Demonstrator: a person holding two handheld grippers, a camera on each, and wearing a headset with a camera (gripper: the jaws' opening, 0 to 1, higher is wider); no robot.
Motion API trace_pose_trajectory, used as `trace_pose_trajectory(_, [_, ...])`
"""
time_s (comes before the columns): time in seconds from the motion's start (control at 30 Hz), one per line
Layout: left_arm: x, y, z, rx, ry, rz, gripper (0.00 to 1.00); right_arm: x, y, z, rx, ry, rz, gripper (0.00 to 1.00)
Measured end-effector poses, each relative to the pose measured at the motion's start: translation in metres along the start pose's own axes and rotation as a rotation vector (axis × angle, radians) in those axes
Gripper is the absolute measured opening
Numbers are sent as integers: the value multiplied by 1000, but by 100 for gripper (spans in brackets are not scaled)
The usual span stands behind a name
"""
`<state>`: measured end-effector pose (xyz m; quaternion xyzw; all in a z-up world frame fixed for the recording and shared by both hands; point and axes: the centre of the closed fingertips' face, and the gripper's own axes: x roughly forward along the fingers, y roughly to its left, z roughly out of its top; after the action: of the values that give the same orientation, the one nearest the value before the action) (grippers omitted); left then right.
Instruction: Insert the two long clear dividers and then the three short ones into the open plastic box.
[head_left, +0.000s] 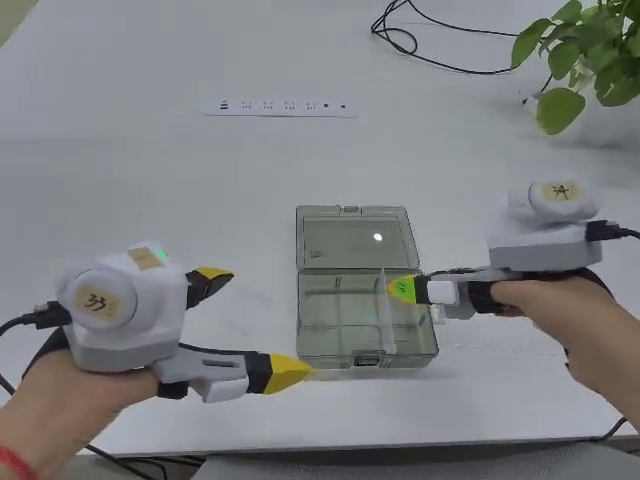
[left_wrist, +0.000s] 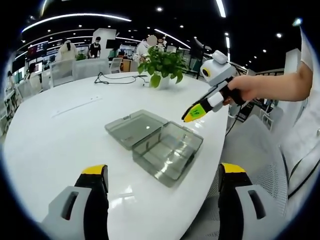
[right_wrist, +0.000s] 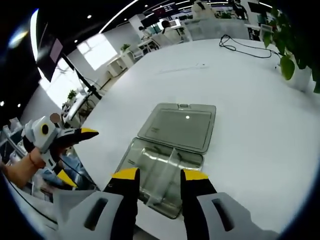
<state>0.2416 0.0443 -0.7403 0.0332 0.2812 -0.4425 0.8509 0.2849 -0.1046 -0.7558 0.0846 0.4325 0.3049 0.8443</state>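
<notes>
The smoky clear plastic box (head_left: 365, 362) lies open mid-table, its lid (head_left: 355, 238) flat on the far side. A clear divider (head_left: 386, 320) stands upright, front to back, in the tray's right part. My right gripper (head_left: 400, 290) comes in from the right with its tip at that divider's top. In the right gripper view its jaws (right_wrist: 160, 175) are narrowed over the divider (right_wrist: 170, 160). My left gripper (head_left: 252, 323) hangs wide open left of the box with nothing in it. It faces the box (left_wrist: 165, 150) and the right gripper (left_wrist: 192, 114).
A white power strip (head_left: 280, 107) lies beyond the box. A black cable (head_left: 440, 40) and a potted plant (head_left: 580, 50) sit at the far right. The table's near edge runs just below both hands. People sit at desks far behind the plant (left_wrist: 160, 65).
</notes>
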Motion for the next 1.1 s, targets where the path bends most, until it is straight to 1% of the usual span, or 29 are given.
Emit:
trace_pose_trajectory(0.13, [-3,5,-1,-20,4,38,92,-10,-1,3,-42,-24,19,38])
trace_pose_trajectory(0.23, [-5,9,-5,-33,14,62,91,-19,3,4,-71,-52,37,42])
trace_pose_trajectory(0.27, [-6,10,-7,-36,21,73,91,-22,3,3,-75,-51,36,43])
trace_pose_trajectory(0.3, [-6,11,-9,-41,27,79,91,-25,3,2,-95,-50,37,44])
trace_pose_trajectory(0.47, [-8,18,-18,-62,52,109,89,-38,4,2,-157,-83,62,50])
trace_pose_trajectory(0.53, [-8,22,-23,-82,64,125,87,-41,4,0,-183,-83,70,52])
trace_pose_trajectory(0.63, [-8,29,-34,-95,106,150,84,-46,5,-1,-217,-93,89,55])
trace_pose_trajectory(0.73, [-7,35,-43,-105,141,164,82,-50,5,-3,-247,-106,104,58])
trace_pose_trajectory(0.8, [-7,40,-50,-131,178,184,78,-51,4,-5,-269,-109,112,60])
trace_pose_trajectory(0.83, [-5,42,-50,-131,175,184,76,-51,3,-6,-281,-113,116,60])
trace_pose_trajectory(0.9, [-4,46,-52,-145,186,199,74,-53,2,-8,-302,-116,124,62])
trace_pose_trajectory(0.93, [-3,48,-55,-151,200,204,73,-53,2,-10,-311,-119,128,63])
trace_pose_trajectory(1.0, [-1,50,-57,-156,213,205,71,-54,0,-13,-327,-117,137,65])
trace_pose_trajectory(1.07, [1,53,-62,-151,244,210,70,-54,-2,-15,-345,-118,143,67])
trace_pose_trajectory(1.1, [3,54,-64,-145,258,213,69,-55,-3,-16,-369,-125,150,67])
